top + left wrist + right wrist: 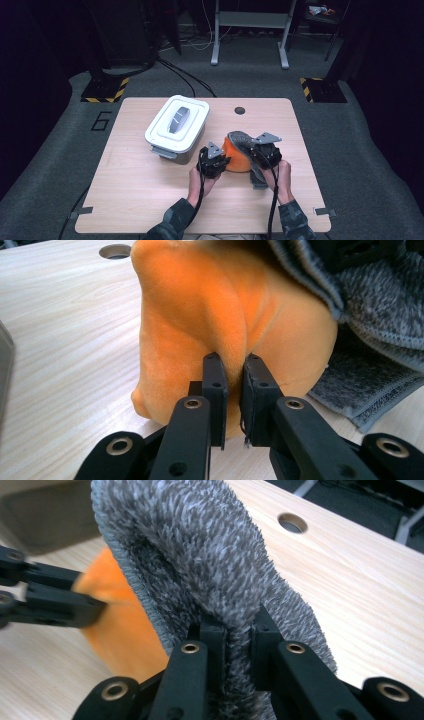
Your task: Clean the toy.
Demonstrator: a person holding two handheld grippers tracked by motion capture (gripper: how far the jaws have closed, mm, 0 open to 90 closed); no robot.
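White lidded bin (177, 129) sits left of the cloths — cable hole (240, 110) behind.

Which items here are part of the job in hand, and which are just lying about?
In use:
- orange cloth, pinched by the left tool
- grey cloth, pinched by the right tool

Lying about:
- white lidded container, closed, to the left of the cloths
- cable hole in the table

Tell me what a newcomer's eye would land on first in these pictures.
The bright orange cloth bunched up at the middle of the wooden table stands out first, pinched by the left tool. A grey fuzzy cloth drapes over its right side, clamped in the right tool. Behind them to the left sits a white lidded box.
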